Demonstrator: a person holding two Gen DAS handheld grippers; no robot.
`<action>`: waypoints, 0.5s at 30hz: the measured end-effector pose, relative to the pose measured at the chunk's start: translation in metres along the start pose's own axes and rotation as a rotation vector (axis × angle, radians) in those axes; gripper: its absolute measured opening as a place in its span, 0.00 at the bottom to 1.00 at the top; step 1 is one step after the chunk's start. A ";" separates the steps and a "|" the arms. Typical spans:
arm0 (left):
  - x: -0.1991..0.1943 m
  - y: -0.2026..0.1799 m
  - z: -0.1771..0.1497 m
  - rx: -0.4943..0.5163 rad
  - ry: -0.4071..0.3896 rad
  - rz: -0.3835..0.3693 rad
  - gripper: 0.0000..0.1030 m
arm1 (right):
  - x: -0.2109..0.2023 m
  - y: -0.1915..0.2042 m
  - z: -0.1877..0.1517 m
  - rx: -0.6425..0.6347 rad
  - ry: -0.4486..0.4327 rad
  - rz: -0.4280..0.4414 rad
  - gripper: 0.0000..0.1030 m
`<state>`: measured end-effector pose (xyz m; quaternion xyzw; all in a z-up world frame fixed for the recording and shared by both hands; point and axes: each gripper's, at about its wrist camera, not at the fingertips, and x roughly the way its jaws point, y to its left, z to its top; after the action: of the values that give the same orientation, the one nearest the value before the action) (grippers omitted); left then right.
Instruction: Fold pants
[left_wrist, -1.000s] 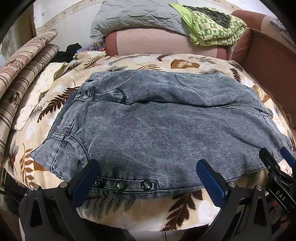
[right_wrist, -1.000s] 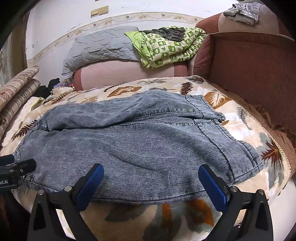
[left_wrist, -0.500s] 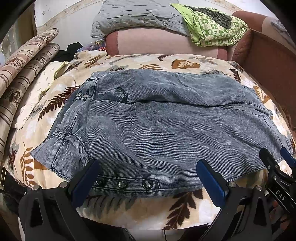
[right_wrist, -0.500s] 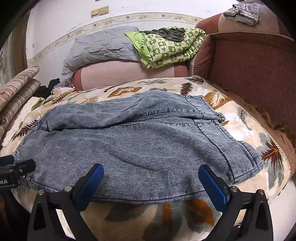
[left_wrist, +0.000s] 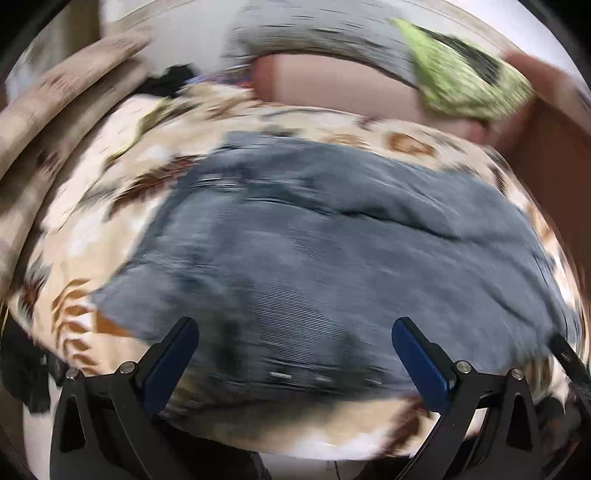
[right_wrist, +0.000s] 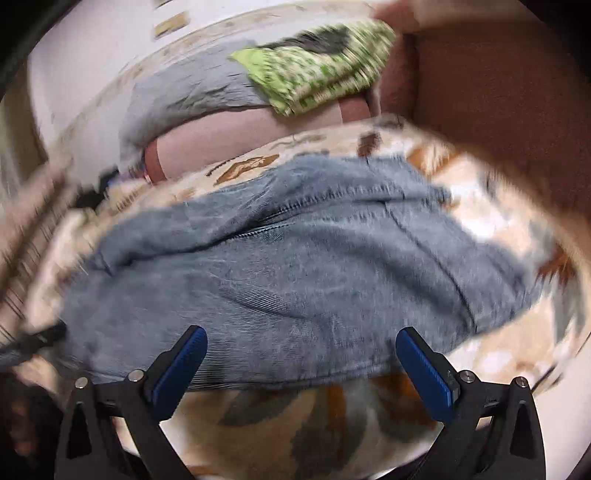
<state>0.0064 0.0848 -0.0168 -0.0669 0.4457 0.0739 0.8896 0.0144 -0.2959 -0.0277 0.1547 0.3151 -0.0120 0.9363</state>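
Note:
Grey-blue denim pants (left_wrist: 332, 258) lie folded flat on a leaf-print cover (left_wrist: 92, 221), seen blurred in both wrist views. The near edge with its row of studs (left_wrist: 317, 378) sits just beyond my left gripper (left_wrist: 295, 354), which is open with nothing between its blue pads. From the right wrist view the pants (right_wrist: 295, 280) spread across the cover, hem end at the right. My right gripper (right_wrist: 301, 362) is open too, its pads straddling the near edge of the denim without closing on it. The other gripper's tip (right_wrist: 40, 338) shows at the far left.
A pink bolster (left_wrist: 332, 85) with a grey quilted pillow (right_wrist: 184, 96) and a green patterned cloth (left_wrist: 465, 85) lies behind the pants. Striped rolls (left_wrist: 55, 103) line the left side. A brown sofa arm (right_wrist: 498, 103) rises at the right.
Both views are now motion-blurred: both grippers have swung, the left view shifting right and the right view tilting. The pants lie as before, and both grippers stay open.

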 end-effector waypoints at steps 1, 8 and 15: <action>0.002 0.014 0.004 -0.031 0.004 0.024 1.00 | -0.003 -0.012 0.003 0.047 0.019 0.026 1.00; 0.034 0.087 0.022 -0.196 0.105 0.058 1.00 | -0.022 -0.116 0.031 0.328 0.060 -0.031 1.00; 0.062 0.107 0.015 -0.280 0.162 -0.044 1.00 | 0.005 -0.140 0.051 0.418 0.120 0.055 0.78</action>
<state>0.0344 0.1965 -0.0632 -0.2060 0.4996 0.1101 0.8342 0.0312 -0.4437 -0.0317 0.3543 0.3564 -0.0425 0.8635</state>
